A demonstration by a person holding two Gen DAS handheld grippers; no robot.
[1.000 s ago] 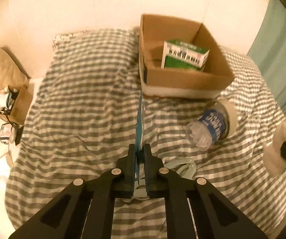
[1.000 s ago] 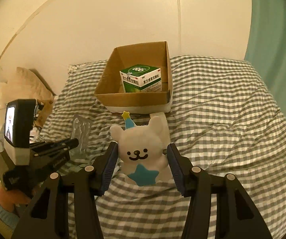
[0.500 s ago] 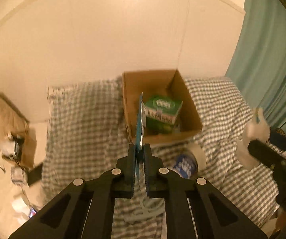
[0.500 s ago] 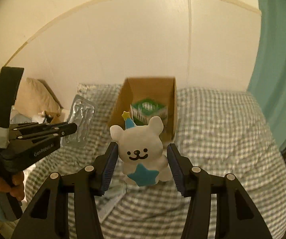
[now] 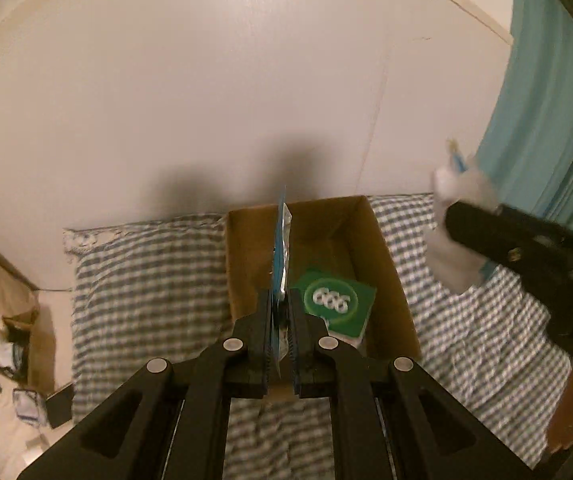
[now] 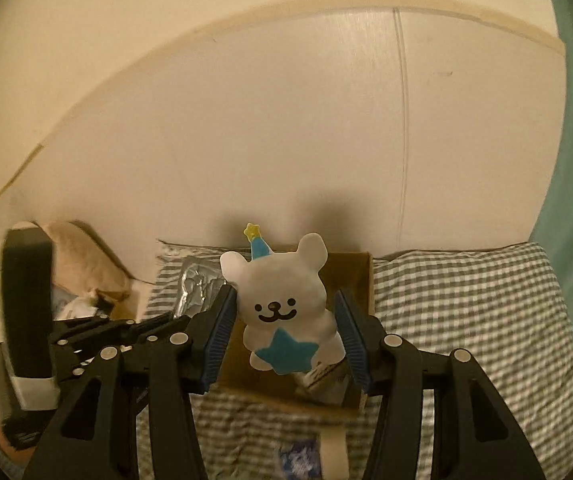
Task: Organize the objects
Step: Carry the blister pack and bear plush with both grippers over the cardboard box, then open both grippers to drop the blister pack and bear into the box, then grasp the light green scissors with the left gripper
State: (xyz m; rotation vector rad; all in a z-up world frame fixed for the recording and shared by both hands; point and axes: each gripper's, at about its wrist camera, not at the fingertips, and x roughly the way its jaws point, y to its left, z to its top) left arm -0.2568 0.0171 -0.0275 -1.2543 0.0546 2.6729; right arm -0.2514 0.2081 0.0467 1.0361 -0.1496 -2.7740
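My left gripper (image 5: pixel 280 306) is shut on a thin blue and silver blister pack (image 5: pixel 281 252), seen edge-on and held upright over the open cardboard box (image 5: pixel 392 268). A green medicine carton (image 5: pixel 338 304) lies inside the box. My right gripper (image 6: pixel 284 320) is shut on a white bear toy (image 6: pixel 282 300) with a blue star, held in the air in front of the box (image 6: pixel 364 280). In the right wrist view the left gripper (image 6: pixel 154 326) shows at the left with the blister pack (image 6: pixel 198 288). In the left wrist view the bear toy (image 5: pixel 452 248) shows blurred at the right.
The box stands on a grey checked bed cover (image 5: pixel 146 280) against a pale wall. A teal curtain (image 5: pixel 546 120) hangs at the right. A tan pillow (image 6: pixel 86 256) and floor clutter (image 5: pixel 2 360) lie at the left. A plastic bottle (image 6: pixel 298 460) and tape roll (image 6: pixel 334 450) lie near the box.
Both grippers have risen and moved toward the box with the blister pack and the bear toy still held. The box now lies just beyond both sets of fingertips.
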